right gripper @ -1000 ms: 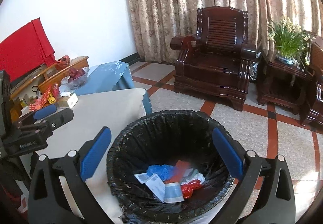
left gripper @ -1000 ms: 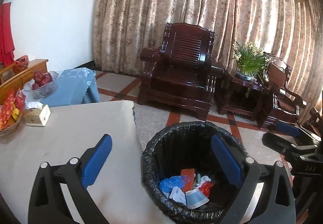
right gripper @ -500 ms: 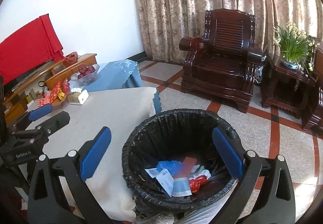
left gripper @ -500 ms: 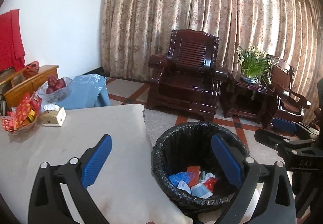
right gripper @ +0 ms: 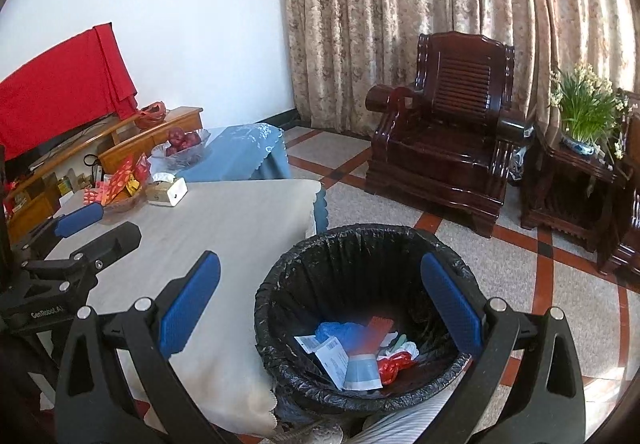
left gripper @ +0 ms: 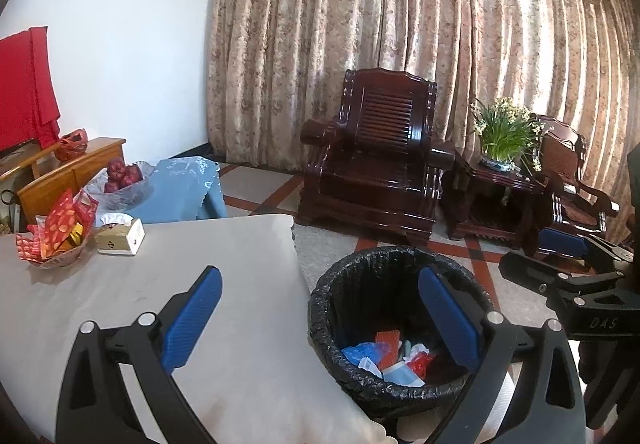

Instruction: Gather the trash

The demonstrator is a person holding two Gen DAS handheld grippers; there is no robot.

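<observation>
A bin lined with a black bag (left gripper: 340, 300) (right gripper: 280, 284) stands on the floor beside the table's right edge. Trash lies at its bottom (left gripper: 390, 358) (right gripper: 352, 352): blue plastic, white paper, a red wrapper, an orange-red piece. My left gripper (left gripper: 320, 314) hangs open and empty above the table edge and the bin. My right gripper (right gripper: 320, 308) is open too, empty, above the bin's left rim. Each gripper shows in the other's view: the right one (left gripper: 560, 264) at the far right, the left one (right gripper: 80, 228) at the left.
The table wears a beige cloth (left gripper: 200, 264) (right gripper: 240, 215). At its far left sit a basket of red packets (left gripper: 56, 236), a tissue box (left gripper: 120, 238) and a glass fruit bowl (left gripper: 124, 183). Dark wooden armchairs (left gripper: 380, 163), a side table with a plant (left gripper: 504, 139) and curtains stand behind.
Both grippers have pulled up and back from the bin, which now looks smaller and lower. More of the table and its far items has come into view. Both stay open.
</observation>
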